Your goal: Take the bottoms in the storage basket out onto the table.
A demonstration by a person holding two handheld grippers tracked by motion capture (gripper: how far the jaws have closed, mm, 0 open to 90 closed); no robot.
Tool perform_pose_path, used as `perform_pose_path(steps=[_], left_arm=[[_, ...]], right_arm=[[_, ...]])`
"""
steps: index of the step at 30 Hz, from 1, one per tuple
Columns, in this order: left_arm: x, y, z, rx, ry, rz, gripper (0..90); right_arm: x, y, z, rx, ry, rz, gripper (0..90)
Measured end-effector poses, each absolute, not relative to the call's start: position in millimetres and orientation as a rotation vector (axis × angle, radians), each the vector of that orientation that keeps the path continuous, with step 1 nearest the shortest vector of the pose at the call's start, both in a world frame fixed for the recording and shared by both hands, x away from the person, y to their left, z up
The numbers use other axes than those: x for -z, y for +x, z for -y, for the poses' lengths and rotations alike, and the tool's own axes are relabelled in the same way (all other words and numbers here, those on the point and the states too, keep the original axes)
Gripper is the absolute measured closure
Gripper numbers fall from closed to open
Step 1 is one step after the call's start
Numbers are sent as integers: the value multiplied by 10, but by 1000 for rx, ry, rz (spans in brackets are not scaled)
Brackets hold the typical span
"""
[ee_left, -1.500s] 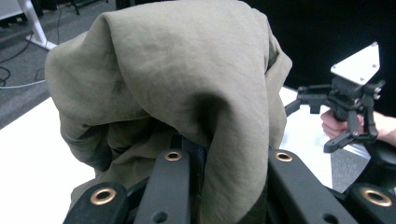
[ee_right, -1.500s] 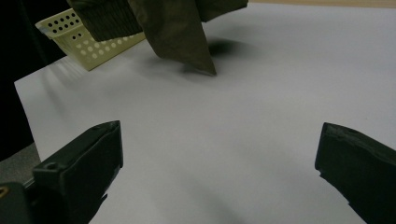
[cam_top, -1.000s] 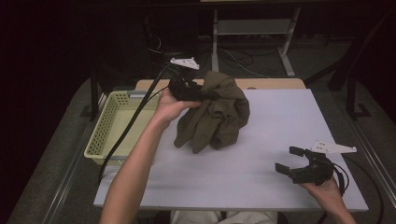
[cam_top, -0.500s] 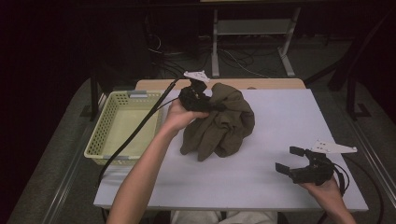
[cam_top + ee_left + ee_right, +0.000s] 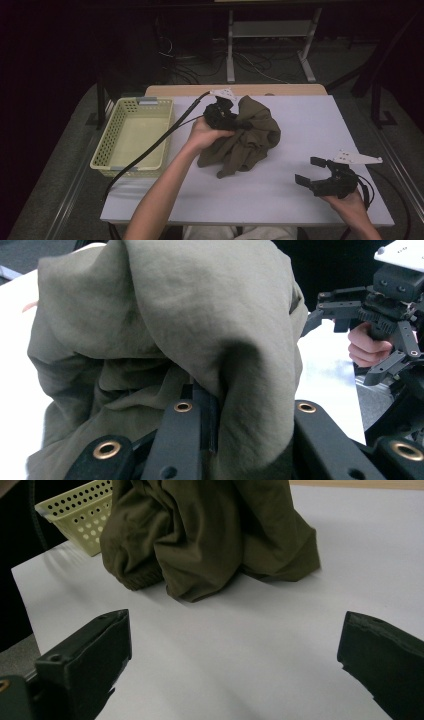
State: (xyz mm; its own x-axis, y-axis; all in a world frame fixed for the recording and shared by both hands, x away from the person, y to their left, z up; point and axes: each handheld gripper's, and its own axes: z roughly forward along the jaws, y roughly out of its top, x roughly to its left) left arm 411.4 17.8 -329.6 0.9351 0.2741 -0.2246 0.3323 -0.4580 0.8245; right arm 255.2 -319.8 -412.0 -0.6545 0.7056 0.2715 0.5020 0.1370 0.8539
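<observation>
A crumpled olive-green cloth [image 5: 252, 137] lies bunched in the middle of the white table [image 5: 310, 120]. My left gripper [image 5: 239, 124] is at the cloth's upper left, shut on a fold of it. In the left gripper view the cloth [image 5: 165, 330] drapes over and between the black jaws of my left gripper [image 5: 250, 440]. My right gripper [image 5: 310, 170] stands open near the front right of the table, apart from the cloth, with nothing between its fingers. In the right gripper view the cloth [image 5: 210, 535] sits ahead of my open right gripper [image 5: 235, 655].
A pale yellow perforated basket [image 5: 107, 145] stands at the table's left edge, its corner [image 5: 80, 510] showing behind the cloth. A black cable trails from the left gripper across the table past the basket. Bare table lies between the cloth and the right gripper.
My left gripper has carried the cloth to the right and down, so the cloth now rests lower and more bunched on the table. The right gripper has stayed still.
</observation>
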Motion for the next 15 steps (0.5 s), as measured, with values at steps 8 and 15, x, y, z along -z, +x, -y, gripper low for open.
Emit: perform_pose_path(steps=[8,15], left_arm=[[3448,4094,-61,110,2073,-421,740],[3535,4073,3,131,2065,-422,726]], right_arm=[[4113,2550,3230,-1532,1200,-2202,7],[4113,2548,3231,-1534,1200,-2202,8]])
